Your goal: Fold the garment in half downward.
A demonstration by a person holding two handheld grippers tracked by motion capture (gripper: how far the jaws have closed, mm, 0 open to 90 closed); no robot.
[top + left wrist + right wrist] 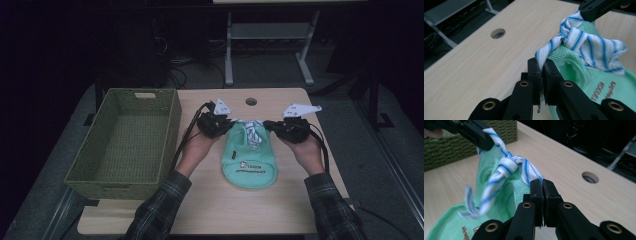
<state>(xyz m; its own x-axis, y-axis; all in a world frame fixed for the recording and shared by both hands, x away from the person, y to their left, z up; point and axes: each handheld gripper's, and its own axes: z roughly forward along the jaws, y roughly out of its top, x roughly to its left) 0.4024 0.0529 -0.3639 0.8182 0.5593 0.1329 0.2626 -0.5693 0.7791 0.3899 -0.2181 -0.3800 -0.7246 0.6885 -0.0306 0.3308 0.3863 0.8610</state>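
A mint-green cloth [249, 162] with printed lettering lies on the table, its far end lifted. A white cloth with blue stripes [251, 131] is knotted at that far end, above the green one. My left gripper [231, 123] is shut on one end of the striped cloth [574, 42], the fabric pinched between its pads [541, 66]. My right gripper [265, 125] is shut on the other end of the striped cloth [510, 167], its pads [541, 185] closed on the fabric. The knot hangs between the two grippers, with a loose striped tail dangling over the green cloth [447, 227].
A green woven basket [106, 172] stands empty at the table's left. A round cable hole [251, 101] sits in the wooden tabletop [235, 210] beyond the grippers. A metal desk frame [270, 35] stands on the floor behind the table.
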